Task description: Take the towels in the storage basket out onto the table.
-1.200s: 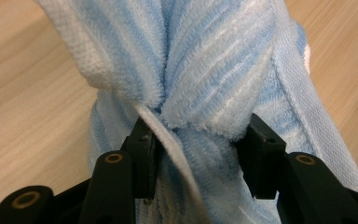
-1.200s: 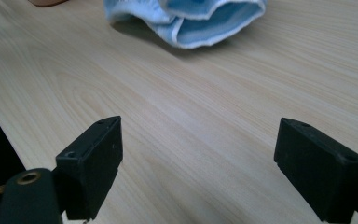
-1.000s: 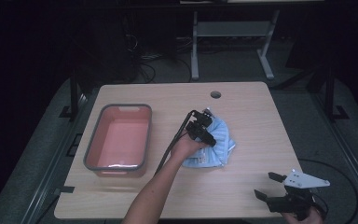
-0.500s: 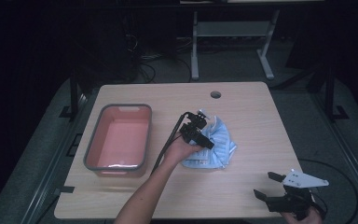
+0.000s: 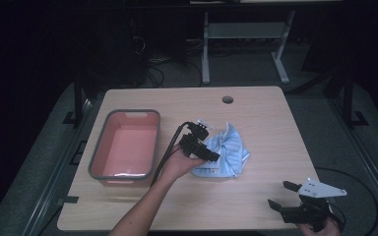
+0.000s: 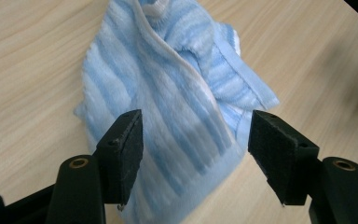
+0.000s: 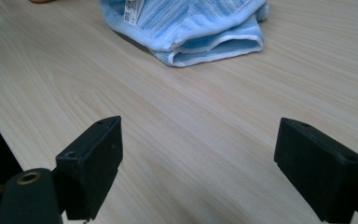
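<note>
Near the middle of the table, the left gripper hung just over the near-left part of a crumpled blue striped towel, its jaws spread apart with nothing between them yet; in the left gripper view the pads straddled a raised fold of the cloth. The right gripper rested at the near right corner, well apart from the towel, its jaws likewise spread and empty over bare wood. Judging from this, the likely trouble was a thin pinch: if the jaws closed on only the top layer, the soft pile could slip out or the bundle could unfold and drag across the table. To the left of the towel stood a grey-rimmed pink tub, apart from the cloth and apparently empty. Nothing lay between towel and tub, though the left gripper's own cable trailed along that gap and might snag.
</note>
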### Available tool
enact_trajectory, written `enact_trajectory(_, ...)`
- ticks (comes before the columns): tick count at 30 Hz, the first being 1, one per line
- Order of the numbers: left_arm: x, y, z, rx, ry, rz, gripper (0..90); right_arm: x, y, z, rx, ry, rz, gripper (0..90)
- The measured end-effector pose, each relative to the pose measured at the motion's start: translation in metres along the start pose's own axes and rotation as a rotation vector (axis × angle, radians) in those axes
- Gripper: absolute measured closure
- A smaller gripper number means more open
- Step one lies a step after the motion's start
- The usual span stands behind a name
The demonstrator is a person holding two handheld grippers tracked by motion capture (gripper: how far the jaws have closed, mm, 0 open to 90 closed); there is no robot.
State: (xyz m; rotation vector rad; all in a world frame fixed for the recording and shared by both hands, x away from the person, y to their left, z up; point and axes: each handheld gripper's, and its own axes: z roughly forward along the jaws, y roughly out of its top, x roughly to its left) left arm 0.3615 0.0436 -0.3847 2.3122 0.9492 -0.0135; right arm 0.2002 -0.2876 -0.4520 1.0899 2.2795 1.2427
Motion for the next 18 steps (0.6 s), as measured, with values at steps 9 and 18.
enact_trajectory(9,-0.008,-0.025,-0.020,-0.032,-0.002,0.011,33.7,0.001,0.000,0.000,0.006,-0.003,0.002,14.5)
enact_trajectory(18,-0.018,-0.056,-0.038,-0.077,-0.008,0.024,31.2,0.004,0.001,0.000,0.003,-0.002,0.000,14.3)
